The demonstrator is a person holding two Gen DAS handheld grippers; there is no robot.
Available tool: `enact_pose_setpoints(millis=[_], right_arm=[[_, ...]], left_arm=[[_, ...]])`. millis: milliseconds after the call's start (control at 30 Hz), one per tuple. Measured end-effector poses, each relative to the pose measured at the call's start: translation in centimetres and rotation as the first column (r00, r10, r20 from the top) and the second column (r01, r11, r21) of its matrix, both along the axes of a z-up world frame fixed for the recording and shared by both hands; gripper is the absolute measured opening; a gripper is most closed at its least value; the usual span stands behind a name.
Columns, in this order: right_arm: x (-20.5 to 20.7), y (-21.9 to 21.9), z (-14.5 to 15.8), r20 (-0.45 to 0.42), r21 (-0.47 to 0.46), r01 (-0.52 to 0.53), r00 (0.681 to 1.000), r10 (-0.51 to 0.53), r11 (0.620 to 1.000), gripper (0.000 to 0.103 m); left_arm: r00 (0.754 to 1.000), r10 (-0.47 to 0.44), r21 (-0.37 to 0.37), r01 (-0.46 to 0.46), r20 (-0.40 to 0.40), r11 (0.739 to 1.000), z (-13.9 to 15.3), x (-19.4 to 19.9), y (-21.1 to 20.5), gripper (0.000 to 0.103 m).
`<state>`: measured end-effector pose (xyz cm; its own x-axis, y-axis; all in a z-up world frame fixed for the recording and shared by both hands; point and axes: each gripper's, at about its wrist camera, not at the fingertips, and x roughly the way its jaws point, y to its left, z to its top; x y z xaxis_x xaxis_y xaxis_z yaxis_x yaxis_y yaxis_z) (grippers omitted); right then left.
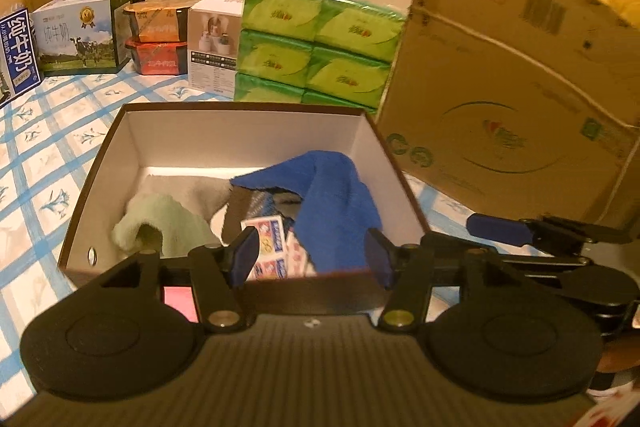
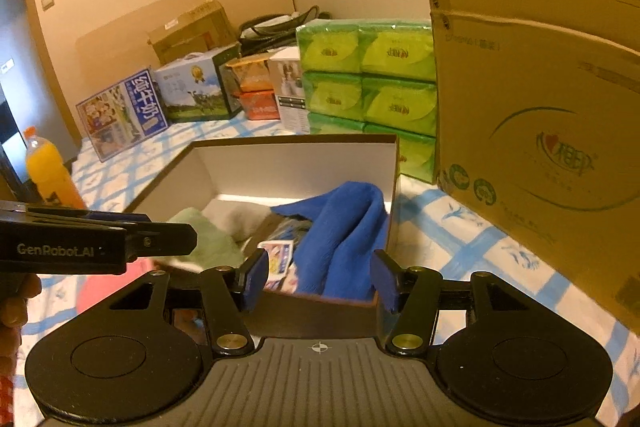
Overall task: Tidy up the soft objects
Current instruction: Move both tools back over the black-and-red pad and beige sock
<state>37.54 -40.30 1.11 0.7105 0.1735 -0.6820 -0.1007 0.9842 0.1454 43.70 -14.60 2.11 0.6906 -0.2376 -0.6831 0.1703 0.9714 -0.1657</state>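
Left wrist view is showing the left gripper (image 1: 310, 259) w/ jaws parted, gripping nothing, hovering over the box (image 1: 248, 131). Right gripper (image 2: 318, 281) is likewise apart & empty. Blue cloth (image 1: 340, 195) is lying inside, draped over the box's right wall, beside the green cloth (image 1: 160, 219). Release step is looking done; next probably calls for finding another soft item.
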Motion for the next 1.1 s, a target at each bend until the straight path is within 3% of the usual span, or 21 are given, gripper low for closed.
enact_pose_setpoints(millis=[633, 1100], right_arm=[[-13.4, 3.7, 4.4, 0.033, 0.105, 0.058, 0.998, -0.062, 0.993, 0.057], [-20.5, 8.9, 4.6, 0.003, 0.146, 0.081, 0.997, -0.082, 0.986, 0.057]], left_arm=[[0.994, -0.113, 0.0, 0.113, 0.006, 0.994, 2.1, -15.4, 2.8, 0.055], [0.995, -0.097, -0.003, 0.097, 0.012, 0.995, 2.9, -23.5, 8.1, 0.055]])
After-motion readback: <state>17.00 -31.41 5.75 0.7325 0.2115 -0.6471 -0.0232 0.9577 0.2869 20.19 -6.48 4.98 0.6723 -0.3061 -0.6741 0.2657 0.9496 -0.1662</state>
